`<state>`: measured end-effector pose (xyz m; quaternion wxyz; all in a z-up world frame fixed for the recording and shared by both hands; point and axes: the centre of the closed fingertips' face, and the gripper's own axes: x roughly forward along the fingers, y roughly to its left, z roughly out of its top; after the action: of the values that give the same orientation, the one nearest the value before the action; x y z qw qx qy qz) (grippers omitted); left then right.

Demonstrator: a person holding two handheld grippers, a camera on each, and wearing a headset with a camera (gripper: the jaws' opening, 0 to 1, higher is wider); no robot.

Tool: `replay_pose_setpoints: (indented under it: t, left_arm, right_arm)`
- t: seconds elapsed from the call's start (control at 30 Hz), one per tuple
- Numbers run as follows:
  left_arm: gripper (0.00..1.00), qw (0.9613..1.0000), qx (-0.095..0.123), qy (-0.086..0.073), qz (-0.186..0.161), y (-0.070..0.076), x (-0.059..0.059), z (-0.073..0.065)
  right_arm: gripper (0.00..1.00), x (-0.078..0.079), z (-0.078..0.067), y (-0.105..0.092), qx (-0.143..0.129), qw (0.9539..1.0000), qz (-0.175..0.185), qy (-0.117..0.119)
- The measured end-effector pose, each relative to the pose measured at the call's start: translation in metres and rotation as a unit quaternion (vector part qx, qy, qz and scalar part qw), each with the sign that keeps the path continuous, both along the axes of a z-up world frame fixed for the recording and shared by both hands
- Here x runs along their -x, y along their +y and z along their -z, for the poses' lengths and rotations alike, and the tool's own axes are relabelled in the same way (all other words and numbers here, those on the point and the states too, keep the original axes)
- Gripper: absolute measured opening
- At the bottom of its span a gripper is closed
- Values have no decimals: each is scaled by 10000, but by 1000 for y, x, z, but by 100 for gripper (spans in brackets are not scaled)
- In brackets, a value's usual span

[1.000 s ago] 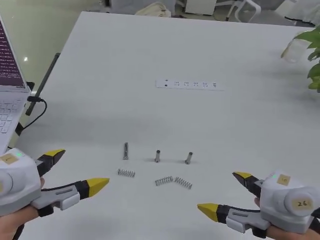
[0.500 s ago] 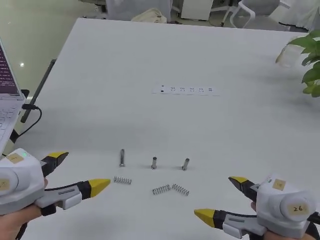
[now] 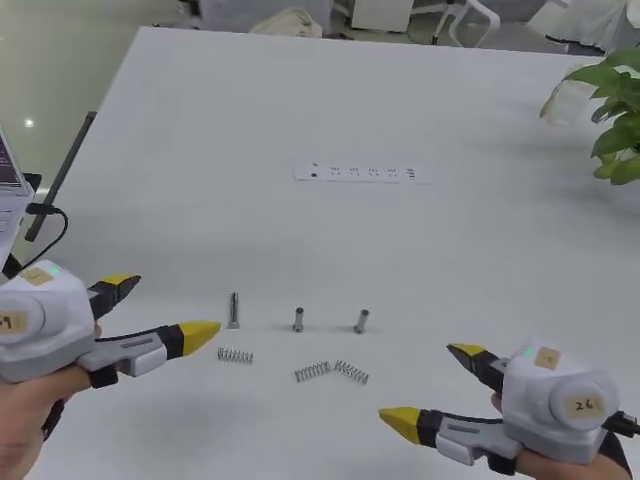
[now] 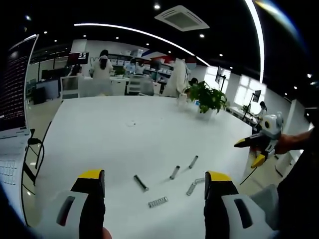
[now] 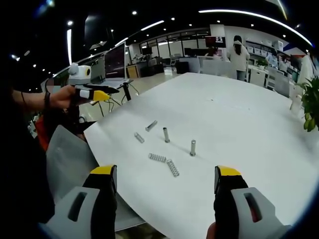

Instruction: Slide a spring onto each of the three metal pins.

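Observation:
Three small metal pins stand in a row on the white table: the left pin [image 3: 233, 309] lies flat, while the middle pin [image 3: 298, 319] and right pin [image 3: 361, 321] stand upright. In front of them lie three loose springs: one on the left [image 3: 235, 355] and two that meet in a shallow V [image 3: 312, 372] [image 3: 351, 372]. My left gripper [image 3: 160, 310] is open with nothing in it, its near tip just left of the left spring. My right gripper [image 3: 430, 385] is open to the right of the springs. The left gripper view shows the lying pin [image 4: 140, 182] and a spring [image 4: 158, 201] between my open jaws.
A white power strip [image 3: 362, 173] lies flat further back on the table. A potted plant [image 3: 612, 100] stands at the far right edge. A laptop and a cable [image 3: 40, 215] sit off the left edge. The table's near edge is close below both grippers.
The head view has swung slightly right and down. My left gripper has edged closer to the left pin and spring. The pins and springs have not moved.

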<state>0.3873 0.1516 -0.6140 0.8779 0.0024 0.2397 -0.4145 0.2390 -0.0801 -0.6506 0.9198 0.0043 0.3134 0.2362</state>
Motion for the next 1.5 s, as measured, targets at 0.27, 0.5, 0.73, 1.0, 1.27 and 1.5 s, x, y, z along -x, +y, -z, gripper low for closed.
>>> replay_pose_setpoints:
  t: [0.27, 0.5, 0.73, 1.0, 1.27, 1.5]
  left_arm:
    - [77, 10000, -53, 47, -14, -8, -16, 8]
    - [75, 9999, -93, 121, -29, -12, -30, 16]
    - [72, 9997, -160, 197, -33, -17, -40, 26]
    - [67, 9987, -307, 392, -95, -21, -48, 44]
    - [62, 9975, -381, 586, -118, -28, -53, 64]
    - [58, 9954, -343, 843, -289, -29, -58, 83]
  right_arm:
    - [79, 0, 1, -2, -11, 10000, 18, 21]
    - [78, -1, 1, -2, -22, 10000, 30, 44]
    - [78, -2, 2, -3, -33, 10000, 40, 62]
    - [78, -4, 2, -4, -51, 9999, 59, 72]
    - [77, -7, 2, -4, -51, 9999, 53, 72]
    - [77, -7, 3, -4, -51, 9999, 35, 105]
